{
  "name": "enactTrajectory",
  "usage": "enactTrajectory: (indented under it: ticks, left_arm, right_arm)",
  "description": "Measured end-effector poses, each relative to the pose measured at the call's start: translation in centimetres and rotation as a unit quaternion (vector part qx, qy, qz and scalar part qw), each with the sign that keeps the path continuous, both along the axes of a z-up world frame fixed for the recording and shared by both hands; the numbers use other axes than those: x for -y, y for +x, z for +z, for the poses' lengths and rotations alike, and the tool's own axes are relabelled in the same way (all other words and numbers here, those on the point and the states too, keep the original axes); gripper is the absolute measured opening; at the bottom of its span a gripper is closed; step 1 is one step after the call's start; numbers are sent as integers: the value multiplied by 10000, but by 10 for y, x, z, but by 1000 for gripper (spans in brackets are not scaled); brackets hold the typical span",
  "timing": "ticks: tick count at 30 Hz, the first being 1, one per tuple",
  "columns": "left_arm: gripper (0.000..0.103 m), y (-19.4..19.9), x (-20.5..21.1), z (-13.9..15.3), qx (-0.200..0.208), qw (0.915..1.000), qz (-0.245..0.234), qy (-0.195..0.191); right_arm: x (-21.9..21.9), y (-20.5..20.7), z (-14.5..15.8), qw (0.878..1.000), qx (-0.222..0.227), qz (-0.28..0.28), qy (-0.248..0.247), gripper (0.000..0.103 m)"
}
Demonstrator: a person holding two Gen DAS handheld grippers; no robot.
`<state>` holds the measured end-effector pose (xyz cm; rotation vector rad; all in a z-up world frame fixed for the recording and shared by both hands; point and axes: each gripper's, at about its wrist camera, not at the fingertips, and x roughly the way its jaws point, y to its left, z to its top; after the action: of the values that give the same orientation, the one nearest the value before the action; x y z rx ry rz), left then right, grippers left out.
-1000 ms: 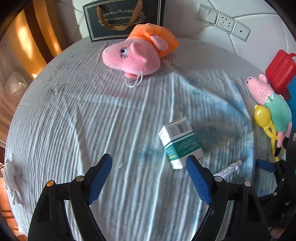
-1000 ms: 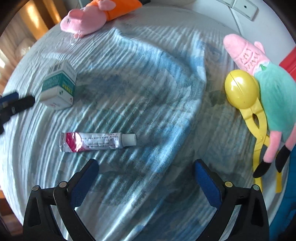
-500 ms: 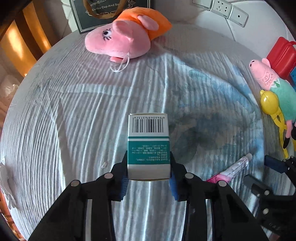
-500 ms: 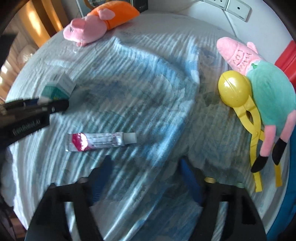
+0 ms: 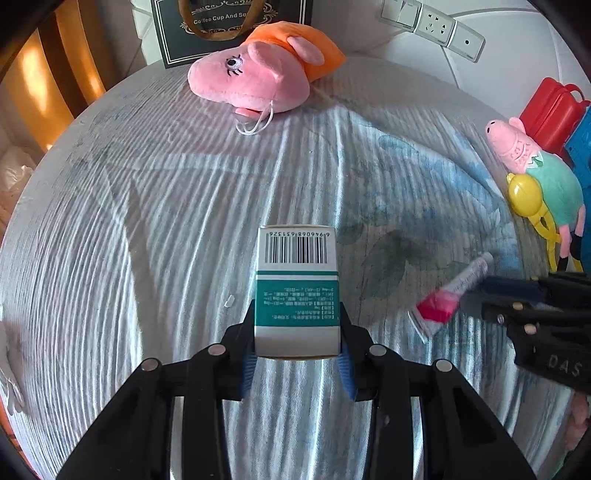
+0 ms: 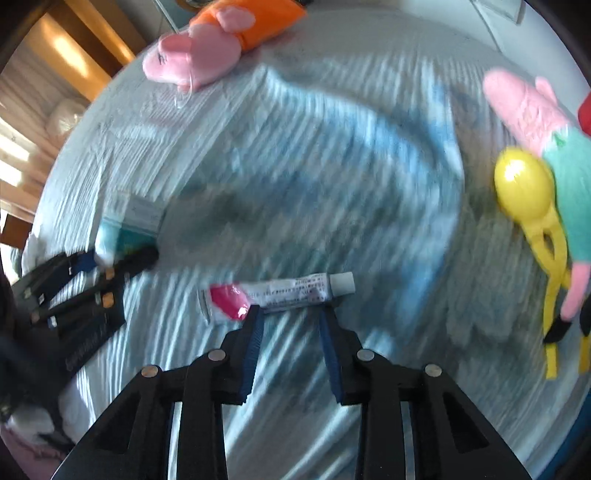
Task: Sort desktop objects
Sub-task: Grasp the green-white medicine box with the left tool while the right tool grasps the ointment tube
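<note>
My left gripper (image 5: 297, 332) is shut on a green and white medicine box (image 5: 297, 288) with a barcode, holding it above the striped cloth. The box and left gripper also show at the left of the right wrist view (image 6: 125, 232). My right gripper (image 6: 290, 314) has its jaws partly closed, tips right at a white ointment tube (image 6: 280, 293) with a pink end that lies on the cloth; the jaws stand apart and nothing is between them. The tube also shows in the left wrist view (image 5: 454, 291), with the right gripper (image 5: 476, 295) reaching it.
A big pink pig plush in orange (image 5: 258, 74) lies at the back before a dark gift bag (image 5: 229, 26). A smaller pig plush in teal (image 5: 535, 166), a yellow plastic toy (image 5: 528, 195) and a red case (image 5: 554, 110) lie at the right edge.
My left gripper closed on the medicine box and lifted it. My right gripper narrowed its jaws and moved forward and down to the ointment tube.
</note>
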<state>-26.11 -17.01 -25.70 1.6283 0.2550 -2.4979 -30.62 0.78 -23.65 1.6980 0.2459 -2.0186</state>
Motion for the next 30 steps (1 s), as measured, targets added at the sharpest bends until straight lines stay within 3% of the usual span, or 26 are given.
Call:
enactTrajectory:
  ticks: [3, 5, 8, 14, 22, 25, 27, 30]
  left_arm:
    - [36, -5, 1, 0, 8, 10000, -9, 26]
    - [36, -7, 3, 0, -4, 10000, -13, 79]
    - [36, -10, 5, 0, -27, 9999, 15, 147]
    - [36, -11, 6, 1, -62, 9998, 25, 204]
    - [36, -20, 8, 0, -51, 9998, 27, 183]
    - [36, -21, 7, 0, -39, 9998, 3, 184]
    - [36, -19, 7, 0, -33, 9998, -50, 202]
    - [36, -14, 3, 1, -23, 9996, -152, 232]
  right_arm:
    - [10, -21, 0, 9995, -278, -85, 100, 31]
    - [10, -31, 5, 9995, -154, -269, -75, 34]
    - [6, -34, 14, 9980, -97, -509, -366, 52]
    - [-2, -43, 0, 9926, 376, -1114, -296, 52]
    - [39, -60, -10, 9927, 290, -1155, -170, 54]
    - [56, -52, -9, 9974, -32, -665, 273, 46]
    - [60, -45, -10, 9981, -191, -337, 483, 27]
    - [53, -37, -12, 9976, -238, 9, 643, 18]
